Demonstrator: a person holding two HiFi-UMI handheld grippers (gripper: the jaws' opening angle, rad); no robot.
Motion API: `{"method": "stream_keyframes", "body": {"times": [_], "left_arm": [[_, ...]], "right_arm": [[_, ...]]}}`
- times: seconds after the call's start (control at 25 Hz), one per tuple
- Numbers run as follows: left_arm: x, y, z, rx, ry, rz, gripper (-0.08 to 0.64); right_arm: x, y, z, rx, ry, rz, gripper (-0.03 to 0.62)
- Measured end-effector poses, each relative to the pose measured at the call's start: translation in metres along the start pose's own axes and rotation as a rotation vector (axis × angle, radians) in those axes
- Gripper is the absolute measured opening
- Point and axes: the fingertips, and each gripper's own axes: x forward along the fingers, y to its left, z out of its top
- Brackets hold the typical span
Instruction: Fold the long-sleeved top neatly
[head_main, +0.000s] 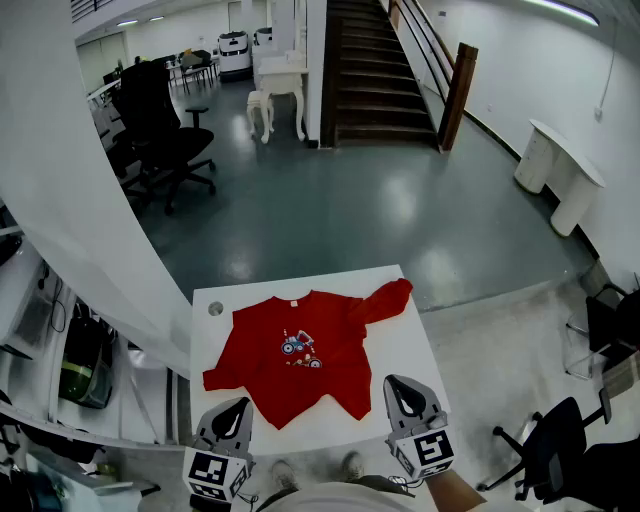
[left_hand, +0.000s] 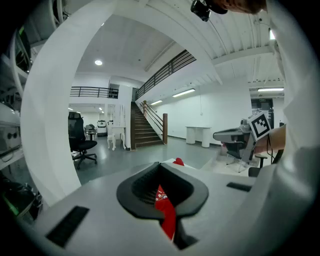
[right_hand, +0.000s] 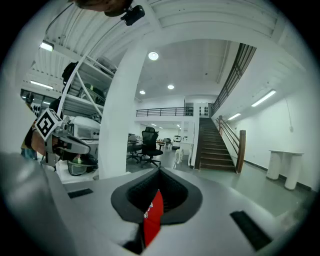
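A red long-sleeved top (head_main: 300, 350) with a small printed picture on its chest lies spread face up on the white table (head_main: 412, 345), collar to the far side. One sleeve is bunched up at the far right corner (head_main: 392, 296). The other lies folded in along the left side (head_main: 222, 377). My left gripper (head_main: 238, 406) hovers at the near left corner, shut and empty, just short of the hem. At the near right, my right gripper (head_main: 396, 384) is shut too, beside the hem's right corner. Each gripper view shows only a red sliver of the top (left_hand: 165, 207) (right_hand: 152, 217) through the closed jaws.
A small grey round object (head_main: 215, 309) sits at the table's far left corner. A broad white curved column (head_main: 90, 230) rises to the left. Black office chairs (head_main: 160, 140) stand beyond it; a staircase (head_main: 380, 70) lies ahead, with another black chair (head_main: 545, 440) at the near right.
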Motion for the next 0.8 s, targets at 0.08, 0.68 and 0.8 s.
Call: {"method": "stream_keyframes", "body": {"times": [0.08, 0.68, 0.8], "left_arm": [[0.0, 0.001, 0.0, -0.001, 0.0, 0.003, 0.009], [-0.004, 0.002, 0.004, -0.019, -0.03, 0.011, 0.012], [-0.006, 0.004, 0.006, -0.033, -0.048, 0.013, 0.122]], "right_arm": [[0.001, 0.0, 0.0, 0.0, -0.002, 0.002, 0.012], [-0.006, -0.011, 0.007, 0.021, -0.041, -0.027, 0.012], [-0.008, -0.014, 0.008, 0.041, -0.052, -0.013, 0.14]]}}
